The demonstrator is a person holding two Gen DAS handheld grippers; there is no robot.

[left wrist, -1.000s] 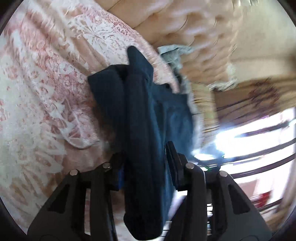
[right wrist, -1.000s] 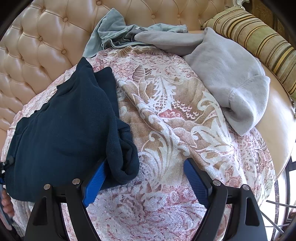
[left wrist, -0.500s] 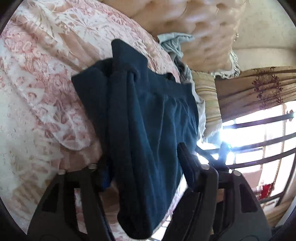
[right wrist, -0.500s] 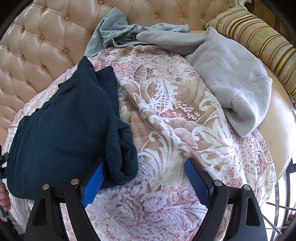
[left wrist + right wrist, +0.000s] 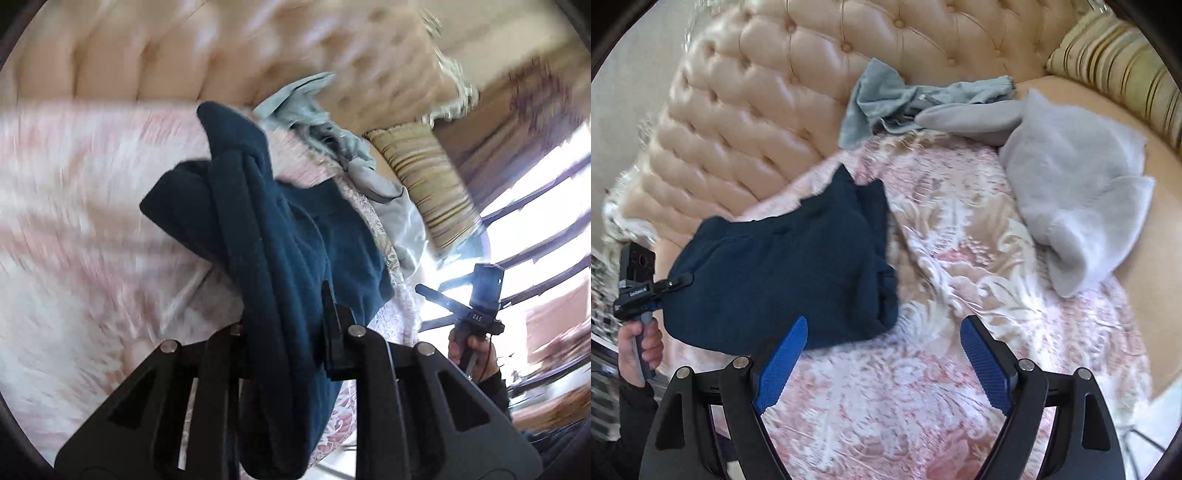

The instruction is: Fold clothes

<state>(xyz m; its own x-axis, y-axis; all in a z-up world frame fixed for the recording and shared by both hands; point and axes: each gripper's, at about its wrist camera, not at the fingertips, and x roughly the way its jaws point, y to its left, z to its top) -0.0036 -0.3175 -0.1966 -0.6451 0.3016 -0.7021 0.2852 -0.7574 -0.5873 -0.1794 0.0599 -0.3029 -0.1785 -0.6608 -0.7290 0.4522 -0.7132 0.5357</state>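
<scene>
Your left gripper (image 5: 286, 325) has just closed its jaws on the dark blue garment (image 5: 790, 273), lifting its edge off the patterned bedspread (image 5: 960, 295); the lettering on the gripper body is too blurred to read. Your right gripper (image 5: 882, 354) hangs wide open, empty, over the bedspread. Farther right lie a grey sweatshirt (image 5: 1078, 195) and a striped bolster (image 5: 1123, 70).

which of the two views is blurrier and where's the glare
Left wrist view: heavy motion smear over the patterned bedspread and tufted headboard, window blown out white at right. Right wrist view: mostly sharp, slight softness, sheen only on the headboard.
</scene>
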